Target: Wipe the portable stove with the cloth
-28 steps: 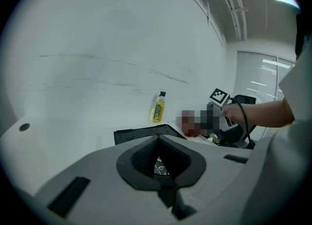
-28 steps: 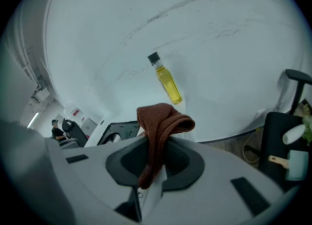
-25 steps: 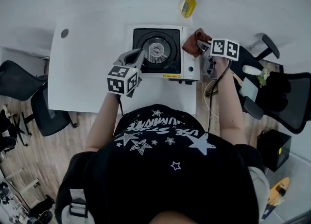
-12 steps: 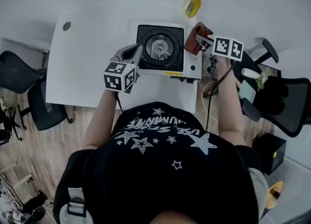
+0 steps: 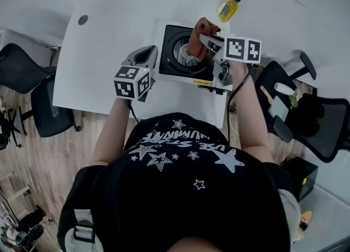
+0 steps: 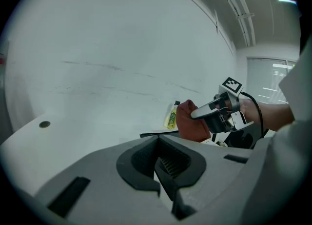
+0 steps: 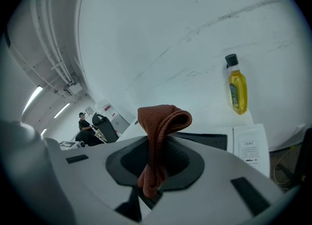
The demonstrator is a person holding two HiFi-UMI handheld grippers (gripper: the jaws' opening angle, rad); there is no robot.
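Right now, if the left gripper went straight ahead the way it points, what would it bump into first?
Probably the stove: the left gripper points at its left side. Height is hard to judge, so it might skim over the top.

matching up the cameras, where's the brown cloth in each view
Head view: cloth at upper centre, above the stove, held by the right hand-held gripper.
Left gripper view: cloth right of centre, just right of the bottle.
Right gripper view: cloth at centre, pinched between the jaws.
Shared landmark: the yellow bottle.
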